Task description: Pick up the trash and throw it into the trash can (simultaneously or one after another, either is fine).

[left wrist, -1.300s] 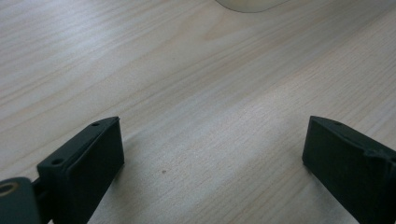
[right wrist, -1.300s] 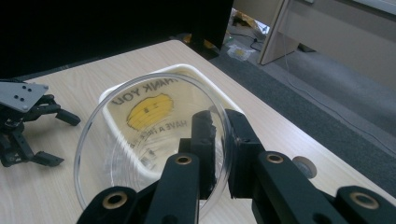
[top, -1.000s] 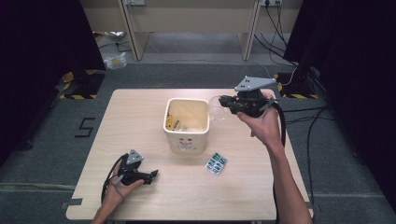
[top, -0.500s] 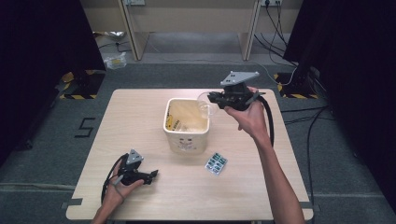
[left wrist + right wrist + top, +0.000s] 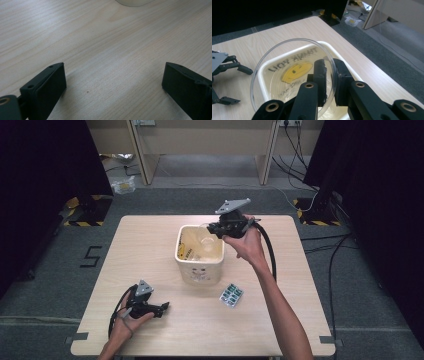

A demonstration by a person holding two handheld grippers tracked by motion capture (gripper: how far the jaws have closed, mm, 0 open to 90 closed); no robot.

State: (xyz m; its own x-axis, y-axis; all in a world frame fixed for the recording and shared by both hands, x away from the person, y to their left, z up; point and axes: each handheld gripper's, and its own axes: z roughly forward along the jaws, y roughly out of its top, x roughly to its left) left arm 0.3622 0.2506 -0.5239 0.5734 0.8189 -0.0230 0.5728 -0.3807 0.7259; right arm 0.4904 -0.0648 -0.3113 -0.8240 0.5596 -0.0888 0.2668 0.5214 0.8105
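Note:
My right gripper [image 5: 214, 228] [image 5: 329, 65] is shut on the rim of a clear round bowl [image 5: 206, 231] [image 5: 291, 75], with one jaw inside it and one outside. It holds the bowl tilted above the back of an open cream bin [image 5: 199, 265] [image 5: 338, 53]. A bag with a yellow smiley print [image 5: 297, 71] lies inside the bin, seen through the bowl. My left gripper [image 5: 161, 309] [image 5: 113, 72] rests on the table's front left, open, with bare wood between its jaws.
A green blister pack [image 5: 231, 295] lies on the wooden table [image 5: 150, 245] just right of the bin's front. The bin's base [image 5: 132, 2] sits ahead of the left jaws. Dark floor and cables surround the table.
My right gripper has carried the clear bowl leftward, from beside the bin's right rim to above the bin's opening. The left gripper has stayed still.

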